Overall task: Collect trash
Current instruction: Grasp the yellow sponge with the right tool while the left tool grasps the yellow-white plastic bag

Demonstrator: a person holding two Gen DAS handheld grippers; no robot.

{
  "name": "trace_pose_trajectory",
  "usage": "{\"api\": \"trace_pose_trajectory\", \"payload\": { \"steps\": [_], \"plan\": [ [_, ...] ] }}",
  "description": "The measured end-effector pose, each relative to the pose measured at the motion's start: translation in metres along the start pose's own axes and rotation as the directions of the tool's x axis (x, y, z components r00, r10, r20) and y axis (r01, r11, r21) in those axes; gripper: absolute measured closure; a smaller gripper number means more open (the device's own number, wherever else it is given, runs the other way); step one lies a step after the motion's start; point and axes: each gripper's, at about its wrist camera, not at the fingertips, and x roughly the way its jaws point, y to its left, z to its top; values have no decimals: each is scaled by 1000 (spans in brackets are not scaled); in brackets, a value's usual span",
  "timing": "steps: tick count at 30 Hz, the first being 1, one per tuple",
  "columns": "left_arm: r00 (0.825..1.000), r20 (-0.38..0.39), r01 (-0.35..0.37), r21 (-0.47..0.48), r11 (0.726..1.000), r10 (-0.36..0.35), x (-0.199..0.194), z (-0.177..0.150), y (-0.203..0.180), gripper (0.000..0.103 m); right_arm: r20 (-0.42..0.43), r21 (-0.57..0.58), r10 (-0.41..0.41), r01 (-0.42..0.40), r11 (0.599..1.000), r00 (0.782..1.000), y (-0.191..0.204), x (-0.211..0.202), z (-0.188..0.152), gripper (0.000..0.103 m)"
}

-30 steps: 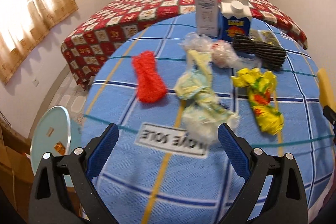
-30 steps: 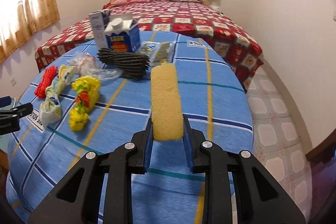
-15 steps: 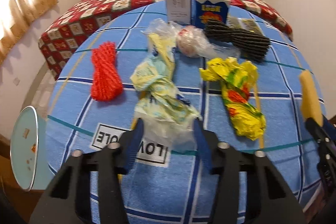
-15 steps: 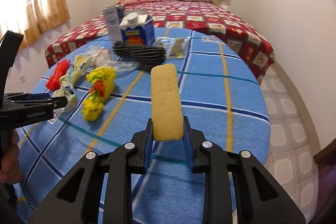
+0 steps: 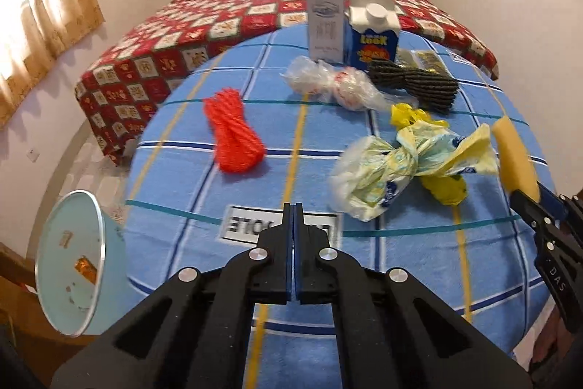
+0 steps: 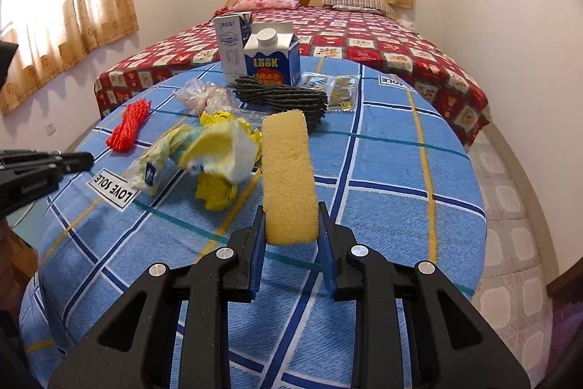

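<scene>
The surface (image 5: 189,192), under its blue checked cloth, carries the trash; the pale bin (image 5: 69,265) waits off its left edge. To do this pick well I should reopen wide, straddle the crumpled pale bag (image 5: 393,166) at its thick end and squeeze only once it sits between the pads. My left gripper (image 5: 293,206) has just snapped fully closed on nothing (the bag lies free just to its right, atop the yellow wrapper (image 5: 442,186)). My right gripper (image 6: 290,225), partly open, clamps the yellow sponge (image 6: 288,170).
</scene>
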Motion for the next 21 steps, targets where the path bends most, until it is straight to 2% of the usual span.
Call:
{"api": "trace_pose_trajectory", "payload": {
  "steps": [1, 2, 3, 4, 5, 8, 11, 16, 17, 19, 21],
  "plan": [
    [1000, 2, -6, -8, 1000, 6, 0, 0, 2, 101, -3, 2, -3, 3, 1000, 1000, -1, 0, -1, 76],
    [1000, -2, 1, -15, 1000, -1, 0, 0, 2, 92, -6, 7, -7, 7, 1000, 1000, -4, -1, -1, 76],
    [1000, -3, 5, -15, 1000, -5, 1, 0, 1, 75, -9, 18, -18, 18, 1000, 1000, -9, -2, -3, 76],
    [1000, 4, -1, -11, 1000, 1, 1, 0, -1, 66, -11, 27, -26, 26, 999, 1000, -14, -3, -5, 76],
    [1000, 14, -8, -6, 1000, 8, 1, -1, -5, 48, -13, 31, -30, 30, 999, 999, -17, -4, -6, 76],
    [1000, 9, 24, 19, 1000, -25, 4, -3, -19, 45, -18, 58, -55, 56, 997, 998, -32, -8, -11, 76],
    [999, 5, 42, 52, 998, -42, 8, -4, -35, 34, -21, 72, -60, 61, 996, 998, -40, -7, -15, 76],
    [999, -18, 38, 103, 994, -36, 26, -2, -57, 33, -26, 84, -44, 46, 995, 999, -42, -4, -19, 76],
    [999, -21, 36, 104, 994, -34, 30, -1, -58, 35, -26, 84, -37, 39, 996, 999, -41, -3, -19, 76],
    [997, -58, 48, 98, 994, -43, 43, 2, -57, 60, -24, 82, -30, 32, 996, 999, -39, -4, -19, 76],
    [996, -70, 62, 82, 995, -57, 45, 4, -53, 68, -19, 78, -23, 24, 997, 1000, -36, -5, -18, 76]
  ]
}}
